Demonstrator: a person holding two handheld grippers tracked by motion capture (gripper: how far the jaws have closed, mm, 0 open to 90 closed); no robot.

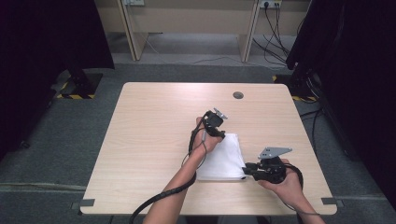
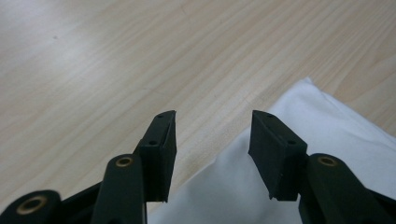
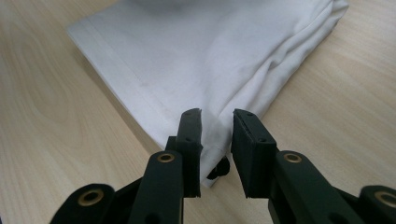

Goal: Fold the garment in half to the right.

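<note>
A white cloth [image 1: 222,158] lies folded flat into a rough rectangle on the near right part of the light wooden table [image 1: 154,121], its long sides running away from the person. In the right gripper view a stitched hem [image 3: 126,88] runs along one edge, and the stacked layers show as soft, rounded folds along the adjoining edge — a small dark tab [image 3: 219,169] sticks out under the near corner. The fabric is plain and slightly creased, with a faint greyish smudge near that corner, and in the left gripper view its far corner [image 2: 306,84] rests on the bare wood.
</note>
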